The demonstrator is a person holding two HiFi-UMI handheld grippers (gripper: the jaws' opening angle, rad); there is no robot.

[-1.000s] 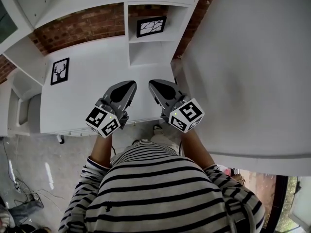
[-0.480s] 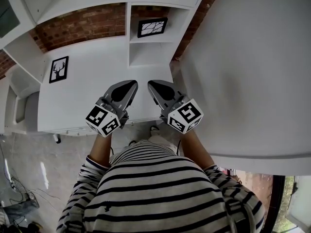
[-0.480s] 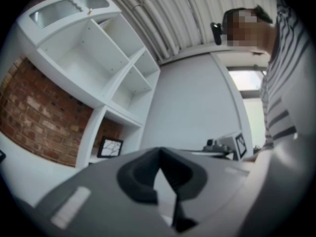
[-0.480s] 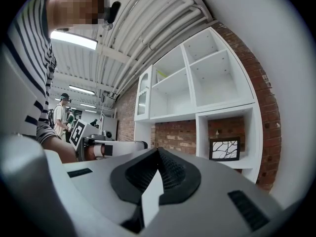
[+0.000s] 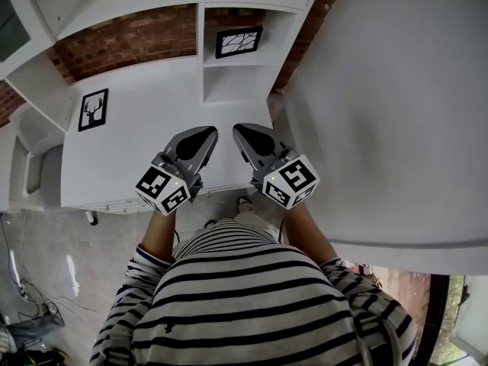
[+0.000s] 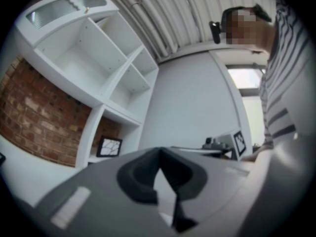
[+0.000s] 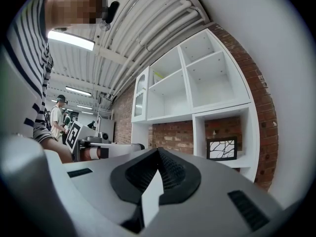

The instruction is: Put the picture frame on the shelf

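Left gripper (image 5: 207, 133) and right gripper (image 5: 239, 131) have fingers (image 5: 191, 147) clenched, empty; a clumsy reach could nudge the picture frame (image 5: 93, 111) off the table's (image 5: 152, 94) left edge.

left gripper (image 6: 160, 150): fingers (image 6: 137, 177) closed together | picture frame (image 6: 109, 146): upright in shelf (image 6: 91, 130) cubby, brick wall (image 6: 34, 117) alongside

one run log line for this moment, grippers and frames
left gripper: shut, empty | right gripper: shut, empty | deer frame: on table, untouched | branch frame: upright in shelf
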